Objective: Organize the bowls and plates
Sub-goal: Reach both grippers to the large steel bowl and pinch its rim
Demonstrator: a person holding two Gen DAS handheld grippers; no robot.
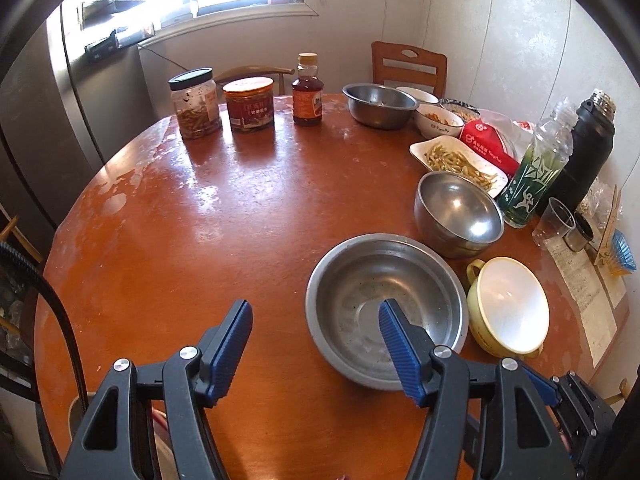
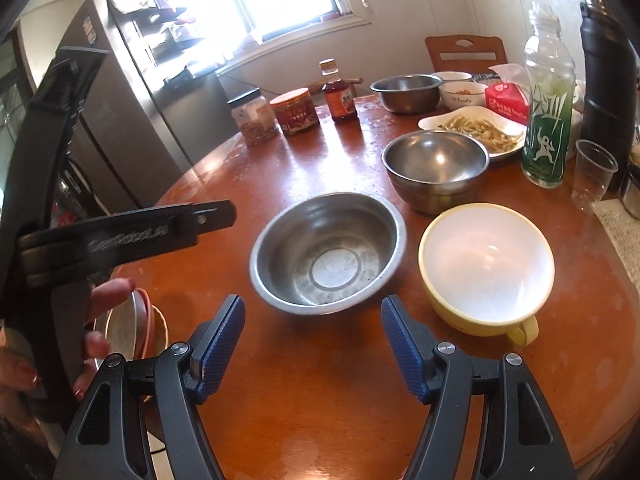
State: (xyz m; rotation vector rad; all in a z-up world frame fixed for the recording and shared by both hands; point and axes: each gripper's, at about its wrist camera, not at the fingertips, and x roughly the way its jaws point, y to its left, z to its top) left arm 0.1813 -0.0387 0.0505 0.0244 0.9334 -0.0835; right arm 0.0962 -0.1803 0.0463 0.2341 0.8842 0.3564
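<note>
A wide steel bowl (image 1: 384, 308) (image 2: 328, 250) sits empty near the front of the round wooden table (image 1: 200, 220). A yellow handled bowl (image 1: 508, 304) (image 2: 486, 266) stands right of it, and a deeper steel bowl (image 1: 458, 212) (image 2: 436, 168) behind. My left gripper (image 1: 316, 320) is open and empty, its right finger over the wide bowl's near rim. My right gripper (image 2: 312, 316) is open and empty, just short of the same bowl. A third steel bowl (image 1: 378, 104) (image 2: 406, 92) and white bowls (image 1: 438, 120) stand at the far side.
A white plate of food (image 1: 456, 160) (image 2: 476, 126), a red tissue pack (image 1: 486, 140), a green bottle (image 1: 538, 172) (image 2: 546, 120), a black flask (image 1: 586, 156) and a plastic cup (image 2: 592, 176) crowd the right. Jars (image 1: 248, 104) and a sauce bottle (image 1: 307, 92) stand far left. Stacked bowls (image 2: 136, 328) sit below the table's left edge.
</note>
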